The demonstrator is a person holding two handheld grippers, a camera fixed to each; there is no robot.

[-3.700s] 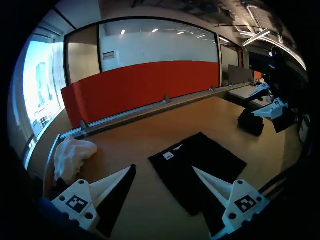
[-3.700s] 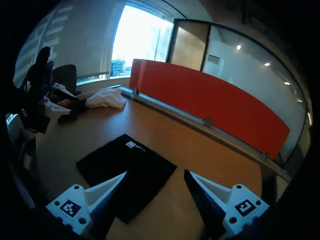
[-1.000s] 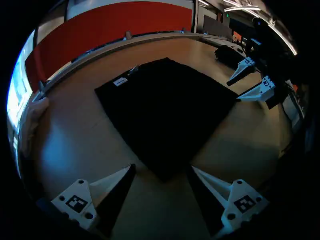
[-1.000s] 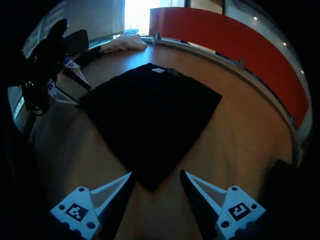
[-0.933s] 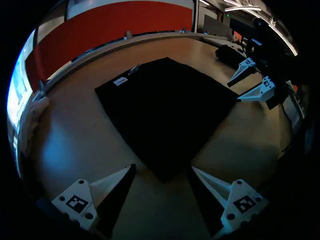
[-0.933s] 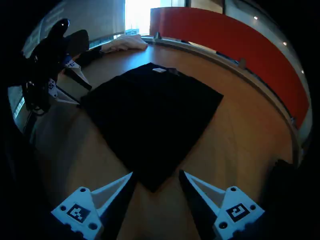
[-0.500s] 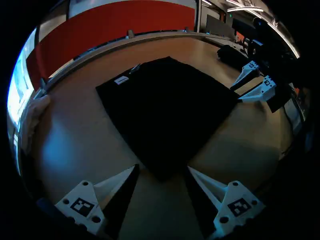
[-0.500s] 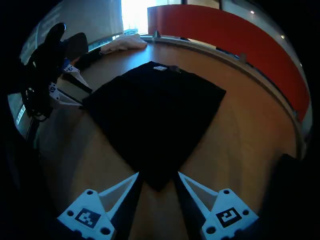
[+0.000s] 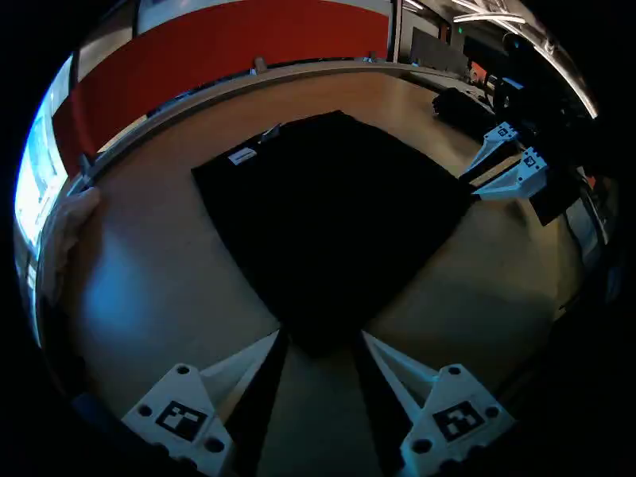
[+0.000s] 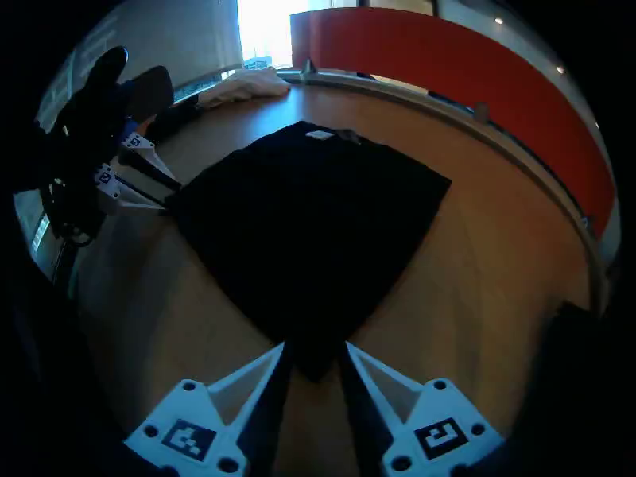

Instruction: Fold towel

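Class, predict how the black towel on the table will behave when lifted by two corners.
It lies flat and thin as cloth, so the black towel will probably hang floppy and sag between the left gripper and right gripper. It looks light for its spread. On the smooth wooden table it may slide if pushed.

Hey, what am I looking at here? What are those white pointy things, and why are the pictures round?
No robot: a person holds two hand-held two-finger grippers. Each carries a fisheye camera looking forward, hence the round pictures. One view rides the left gripper, the other the right gripper; the white wedges are their fingers. A black towel lies flat on a wooden table. Each gripper has a towel corner between its open fingers; nothing is gripped yet.
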